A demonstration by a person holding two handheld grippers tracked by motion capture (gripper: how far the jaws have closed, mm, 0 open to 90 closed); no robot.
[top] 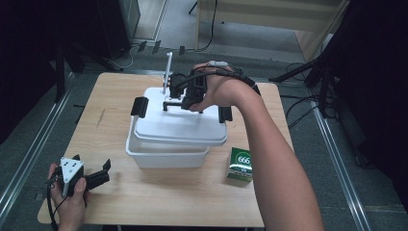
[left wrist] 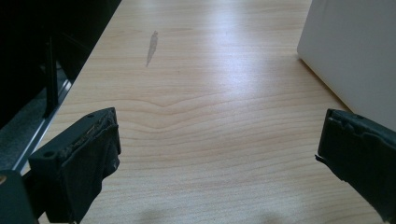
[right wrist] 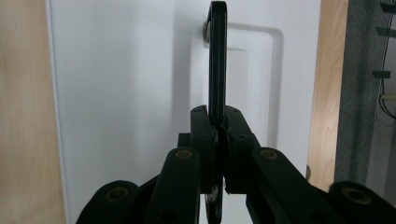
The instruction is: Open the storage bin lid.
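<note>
right gripper (right wrist: pixel 217 128) clamped on the lid's black handle (right wrist: pixel 217 60), lid (top: pixel 180 126) skewed on white bin (top: pixel 163 156), left gripper (left wrist: pixel 217 154) wide apart near-left, green box (top: pixel 239 165) right

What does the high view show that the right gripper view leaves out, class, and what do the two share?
High view alone: the green box on the table beside the white bin, and the left hand-held gripper open near the table's front corner. Right gripper view alone: the right hand-held gripper seen close, its jaws shut on the black handle. Shared: the white lid, the handle and the wooden table.
</note>
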